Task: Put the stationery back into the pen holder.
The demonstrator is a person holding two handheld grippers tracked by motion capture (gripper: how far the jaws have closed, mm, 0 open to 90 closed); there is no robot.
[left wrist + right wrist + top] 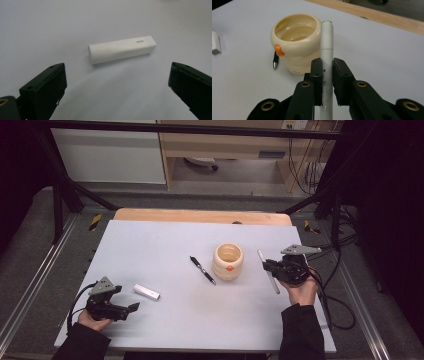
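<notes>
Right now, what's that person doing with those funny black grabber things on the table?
A person holds a gripper in each hand. The right gripper has its fingers shut on a white pen, held beside a cream cup with an orange spot. A black pen lies on the table left of the cup. The left gripper waits with its fingers wide open, pointing at a small white tube that lies flat on the table, untouched.
</notes>
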